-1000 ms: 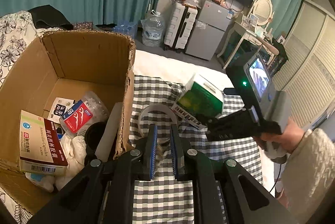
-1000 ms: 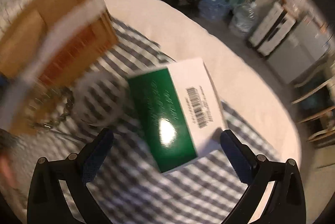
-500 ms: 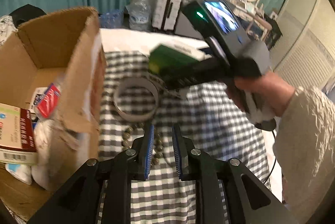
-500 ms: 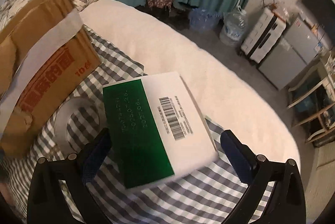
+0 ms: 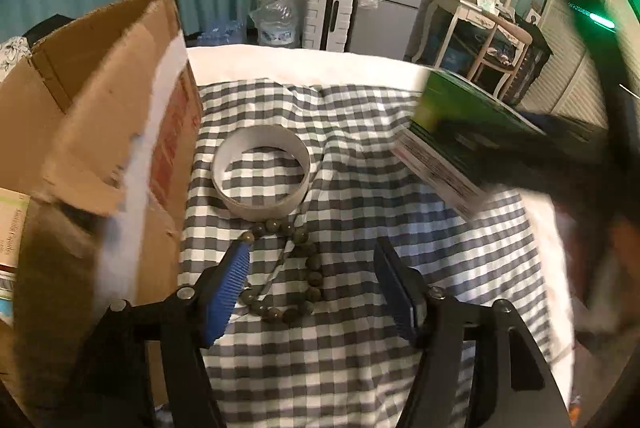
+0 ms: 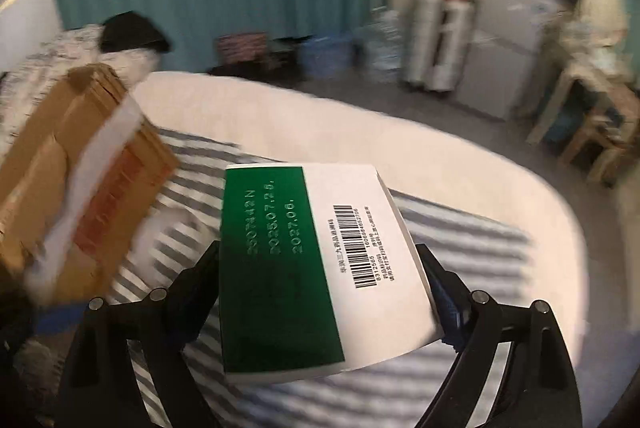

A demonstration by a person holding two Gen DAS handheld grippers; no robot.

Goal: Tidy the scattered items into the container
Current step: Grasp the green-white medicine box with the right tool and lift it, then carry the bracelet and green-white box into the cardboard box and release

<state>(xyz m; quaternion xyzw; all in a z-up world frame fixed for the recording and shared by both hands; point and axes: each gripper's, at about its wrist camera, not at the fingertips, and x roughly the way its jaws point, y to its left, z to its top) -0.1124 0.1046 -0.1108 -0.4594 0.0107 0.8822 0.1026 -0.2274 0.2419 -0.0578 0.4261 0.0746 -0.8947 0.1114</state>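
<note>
The right gripper (image 6: 320,292) was closing on the green-and-white box (image 6: 316,268) beside the cardboard box (image 5: 100,156); the left gripper (image 5: 316,276) was opening over the beads (image 5: 296,280). Lift level, release inside.

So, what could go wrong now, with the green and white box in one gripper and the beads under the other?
1. The right gripper, jaws closing, holds the green and white cardboard box only at its near end; it might tilt or slip.
2. The left gripper, jaws opening, straddles the loose bracelet of dark round beads; its fingers may pinch the checked grey and white cloth too.
3. The torn flap of the brown cardboard carton could catch the box.
</note>
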